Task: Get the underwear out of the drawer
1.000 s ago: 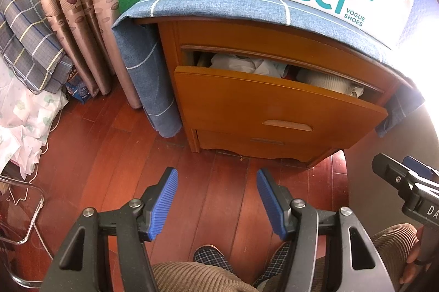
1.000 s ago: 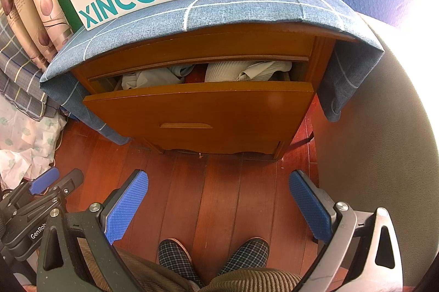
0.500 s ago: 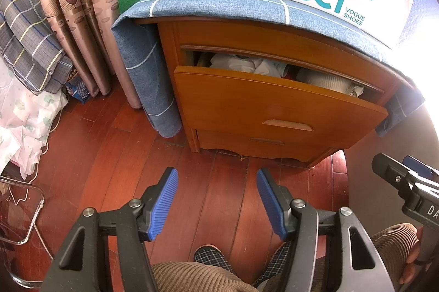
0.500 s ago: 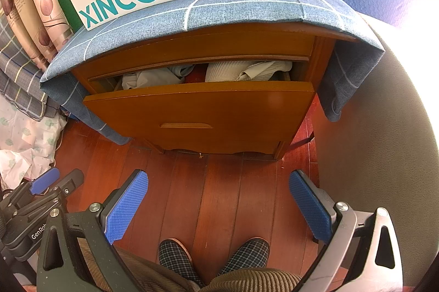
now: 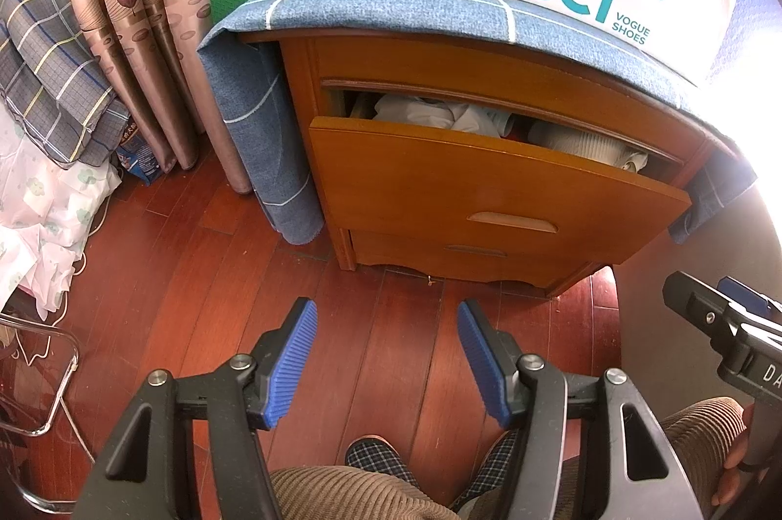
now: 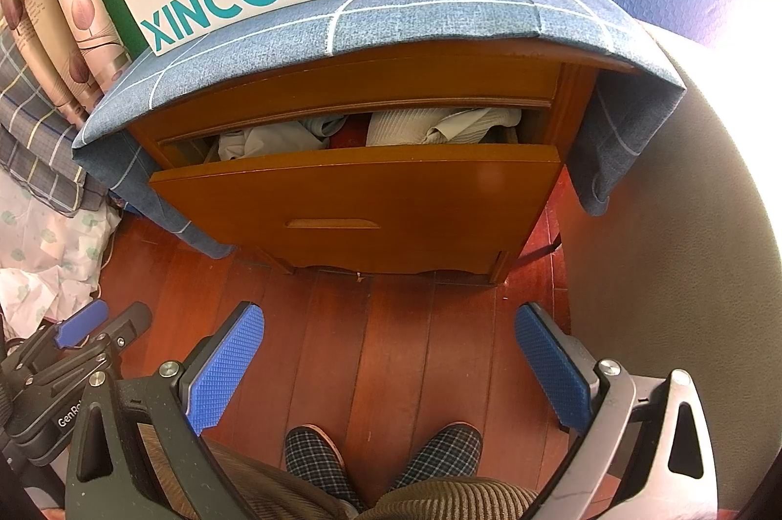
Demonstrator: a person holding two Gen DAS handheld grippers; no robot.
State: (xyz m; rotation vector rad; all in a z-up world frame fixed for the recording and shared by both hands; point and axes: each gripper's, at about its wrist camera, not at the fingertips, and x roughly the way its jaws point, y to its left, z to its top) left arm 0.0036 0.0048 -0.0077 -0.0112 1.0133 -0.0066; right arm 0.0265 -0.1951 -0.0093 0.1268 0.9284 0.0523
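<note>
Underwear [image 6: 430,126], pale, ribbed, crumpled, in open drawer [image 6: 361,192]

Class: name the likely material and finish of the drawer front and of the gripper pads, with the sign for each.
Drawer front: probably wood or veneer, glossy orange-brown varnish; it reflects light.
Gripper pads: likely rubber or soft plastic, matte blue; a fine raised grid covers them.
</note>
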